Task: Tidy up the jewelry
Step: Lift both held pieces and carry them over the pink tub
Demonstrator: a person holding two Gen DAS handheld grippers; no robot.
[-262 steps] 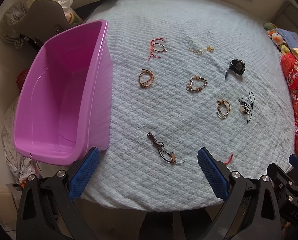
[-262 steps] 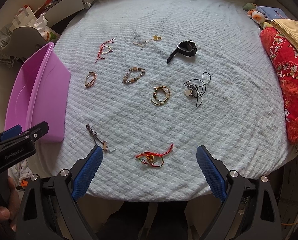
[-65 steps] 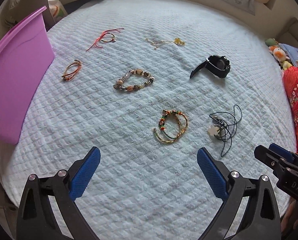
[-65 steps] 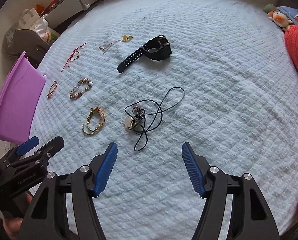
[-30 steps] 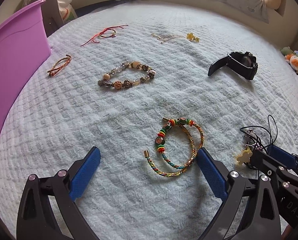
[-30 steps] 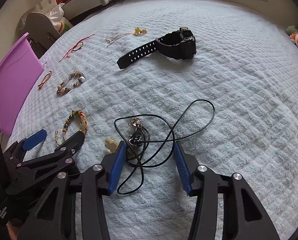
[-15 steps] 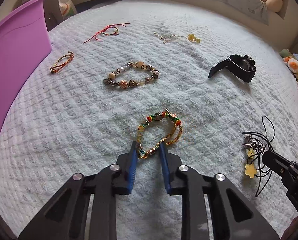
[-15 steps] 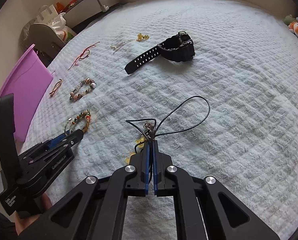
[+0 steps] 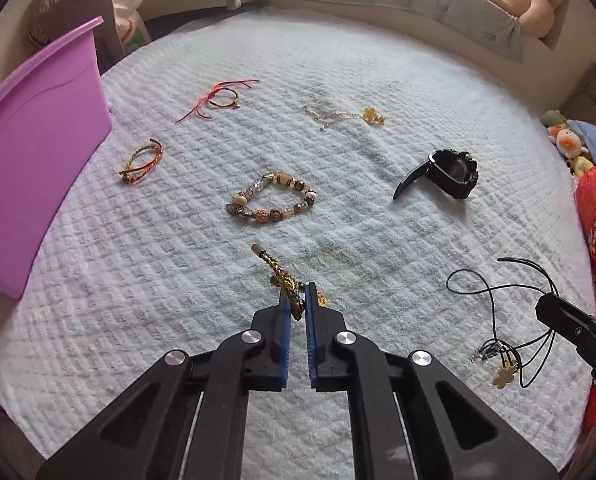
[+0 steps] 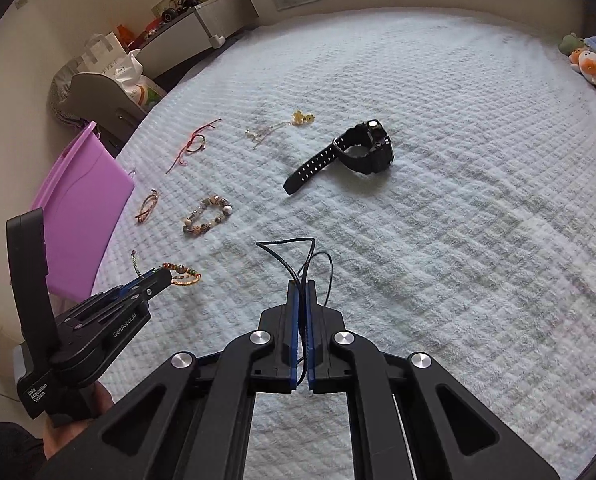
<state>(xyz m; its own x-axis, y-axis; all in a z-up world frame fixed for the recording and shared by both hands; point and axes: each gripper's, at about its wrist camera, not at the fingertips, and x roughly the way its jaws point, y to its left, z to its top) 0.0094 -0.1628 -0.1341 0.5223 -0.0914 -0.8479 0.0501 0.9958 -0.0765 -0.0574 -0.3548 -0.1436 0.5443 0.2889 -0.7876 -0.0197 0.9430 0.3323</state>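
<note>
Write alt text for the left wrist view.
The left gripper pinches a multicoloured braided bracelet above a pale blue quilted bedspread. A beaded bracelet, black wristwatch and purple plastic bin lie beyond.

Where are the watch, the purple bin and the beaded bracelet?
watch point(image 10: 367, 150): right wrist view, on its black case.
purple bin point(image 9: 30, 152): left wrist view, on its outer wall.
beaded bracelet point(image 9: 272, 199): left wrist view, on its near beads.
</note>
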